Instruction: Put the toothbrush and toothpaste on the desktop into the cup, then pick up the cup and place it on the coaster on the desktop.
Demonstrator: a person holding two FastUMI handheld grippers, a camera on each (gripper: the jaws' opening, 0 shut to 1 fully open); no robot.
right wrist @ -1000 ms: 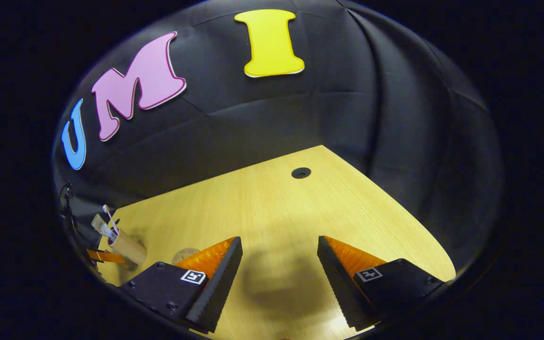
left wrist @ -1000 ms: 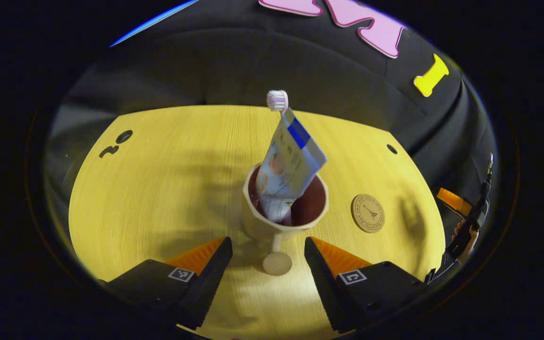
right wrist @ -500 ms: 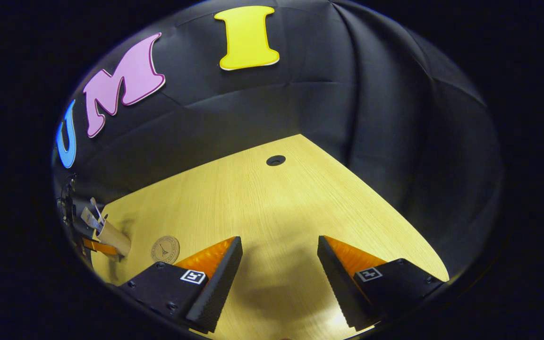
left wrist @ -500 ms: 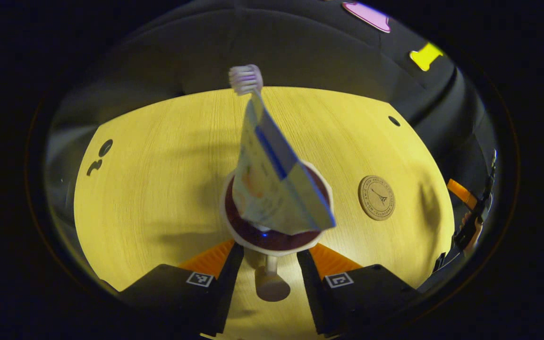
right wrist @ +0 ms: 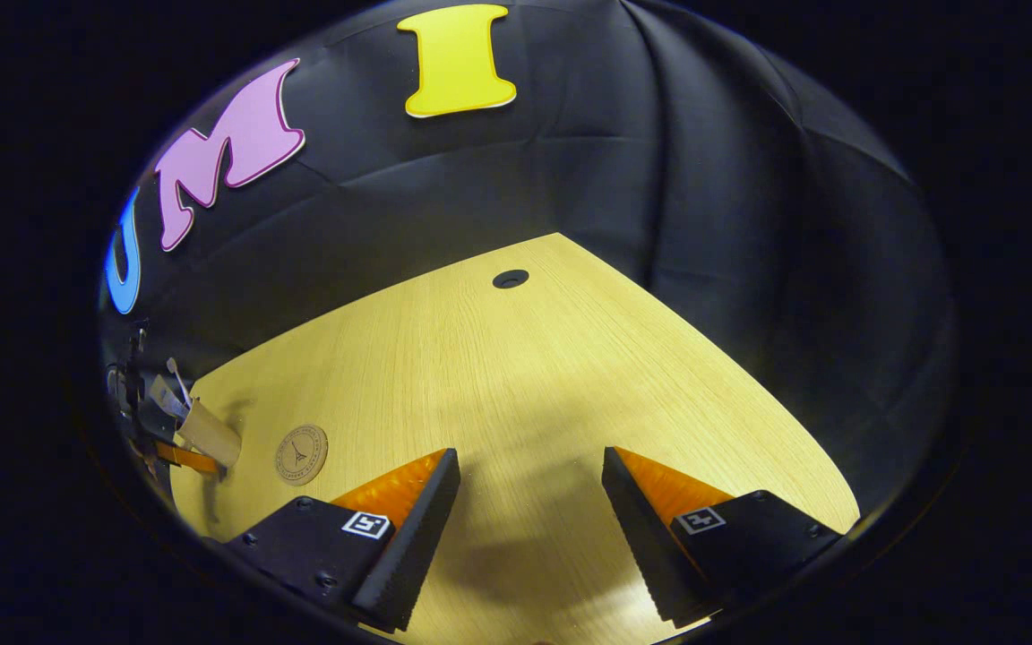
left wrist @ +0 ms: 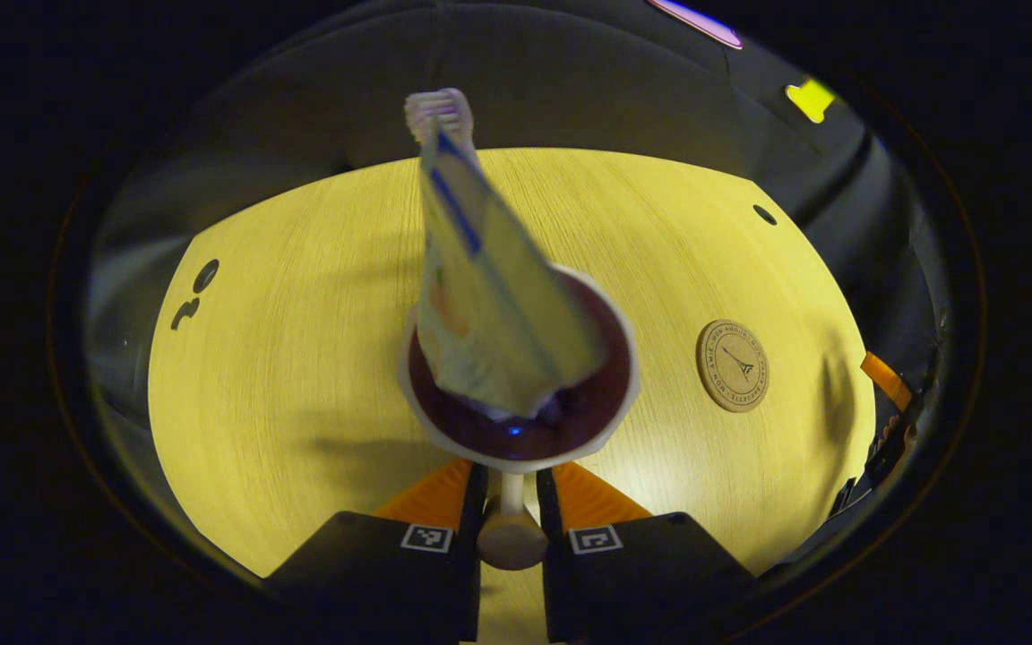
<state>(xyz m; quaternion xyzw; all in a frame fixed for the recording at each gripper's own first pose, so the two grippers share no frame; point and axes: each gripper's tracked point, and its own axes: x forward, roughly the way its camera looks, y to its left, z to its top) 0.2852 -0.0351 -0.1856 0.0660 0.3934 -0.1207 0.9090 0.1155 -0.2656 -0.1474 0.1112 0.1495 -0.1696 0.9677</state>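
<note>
Cup (left wrist: 516, 421): pale, goblet-shaped, dark inside, with a thin stem and a round foot. It is seen from above in the left gripper view, near the middle of the desktop (left wrist: 301, 358). Whether the foot rests on the wood cannot be told.

Toothpaste (left wrist: 489, 305): a tube stood in the cup, crimped end up, leaned away from the camera.

Toothbrush (left wrist: 438, 109): also stood in the cup; the bristled head is seen just above the top of the tube.

Left gripper (left wrist: 509, 502): held low behind the cup and pointed forward over the desktop. Its two fingers are closed on the cup's stem, one on each side, just above the foot.

Coaster (left wrist: 732, 365): a round brown disc laid flat to the right of the cup, apart from it and bare.

Right gripper (right wrist: 525, 528): held over bare wood well to the right of the cup, tilted down toward the desktop. Its fingers are spread wide, with nothing between them.
</note>
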